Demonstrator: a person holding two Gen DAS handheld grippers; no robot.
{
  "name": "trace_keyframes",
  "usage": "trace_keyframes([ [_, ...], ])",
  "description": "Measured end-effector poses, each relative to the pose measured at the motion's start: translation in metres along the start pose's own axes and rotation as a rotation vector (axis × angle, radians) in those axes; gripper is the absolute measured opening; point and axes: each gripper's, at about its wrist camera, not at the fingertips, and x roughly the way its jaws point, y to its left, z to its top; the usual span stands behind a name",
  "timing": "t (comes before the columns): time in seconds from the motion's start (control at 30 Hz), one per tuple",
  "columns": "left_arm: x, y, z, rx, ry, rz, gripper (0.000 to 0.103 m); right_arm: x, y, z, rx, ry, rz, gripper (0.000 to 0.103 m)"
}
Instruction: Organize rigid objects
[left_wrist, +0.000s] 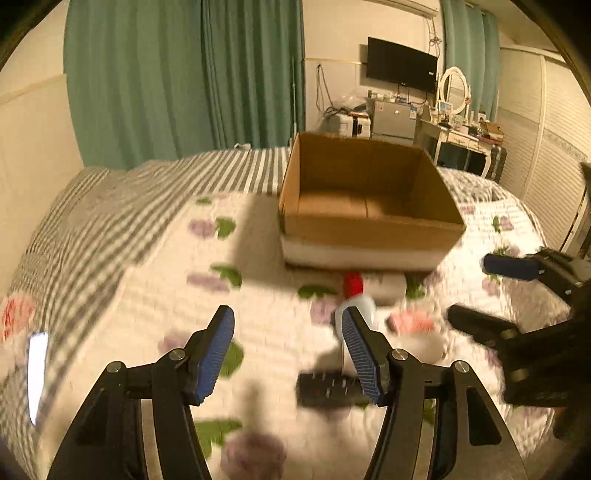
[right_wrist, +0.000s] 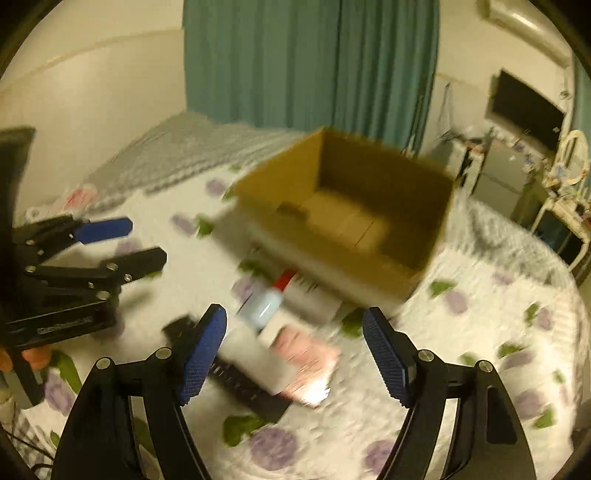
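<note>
Bedding covers the whole working surface: a quilted floral bedspread (right_wrist: 480, 325), white with purple blooms and green leaves, soft and puckered, giving way farther back to a grey striped sheet (left_wrist: 155, 184).

Nearest the cameras, both claws are empty. The left gripper (left_wrist: 288, 350) has its blue ribbed pads spread wide, and the right gripper (right_wrist: 294, 350) is spread just as wide; neither touches anything.

Just beyond them a small cluster of hard things lies loose on the quilt, touching or overlapping one another: a flat black remote (right_wrist: 240, 376) with rows of buttons, a pale plastic bottle (right_wrist: 260, 306) with a red cap lying on its side, a long white box (right_wrist: 258, 362) and a glossy pink packet (right_wrist: 306, 362) that catches the light. Motion blur smears their edges, so finer detail cannot be read.

Behind the cluster stands an open cardboard box (left_wrist: 369, 229), plain brown corrugated board with square walls, resting on the bed. What shows of its floor is bare.

By my reading, the sorting has barely begun: nothing visible is packed and every item remains to be lifted in.

Farther off hang teal curtains (left_wrist: 184, 74).
</note>
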Motion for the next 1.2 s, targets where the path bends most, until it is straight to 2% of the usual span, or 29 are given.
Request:
trace_keyframes([
  [0.1, 0.002, -0.002, -0.016, 0.008, 0.019, 0.031, 0.064, 0.021, 0.012, -0.010, -0.045, 0.029, 0.050, 0.076],
  [0.27, 0.006, 0.003, -0.017, -0.015, 0.031, 0.035, 0.063, 0.051, 0.030, -0.015, -0.104, 0.078, 0.101, 0.076],
  [0.47, 0.014, 0.010, -0.017, -0.053, 0.068, 0.041, 0.064, 0.079, 0.039, -0.018, -0.143, 0.125, 0.083, 0.076],
  [0.57, 0.016, 0.010, -0.016, -0.058, 0.075, 0.042, 0.063, 0.082, 0.040, -0.018, -0.134, 0.128, 0.104, 0.067],
  [0.6, 0.017, 0.010, -0.016, -0.060, 0.078, 0.043, 0.063, 0.081, 0.040, -0.018, -0.135, 0.129, 0.113, 0.054],
  [0.63, 0.017, 0.011, -0.016, -0.063, 0.080, 0.045, 0.063, 0.079, 0.041, -0.018, -0.140, 0.131, 0.102, 0.050],
  [0.77, 0.018, 0.008, -0.015, -0.057, 0.089, 0.048, 0.064, 0.052, 0.026, -0.018, -0.060, 0.095, 0.109, 0.050],
  [0.93, 0.020, -0.010, -0.011, 0.002, 0.091, 0.038, 0.064, -0.005, -0.026, -0.014, 0.077, 0.023, 0.007, 0.050],
  [1.03, 0.024, -0.035, -0.007, 0.033, 0.099, -0.016, 0.063, -0.030, -0.057, -0.017, 0.137, -0.004, -0.085, 0.050],
  [1.2, 0.040, -0.081, -0.007, 0.082, 0.136, -0.103, 0.064, -0.052, -0.102, -0.031, 0.259, -0.019, -0.155, 0.050],
])
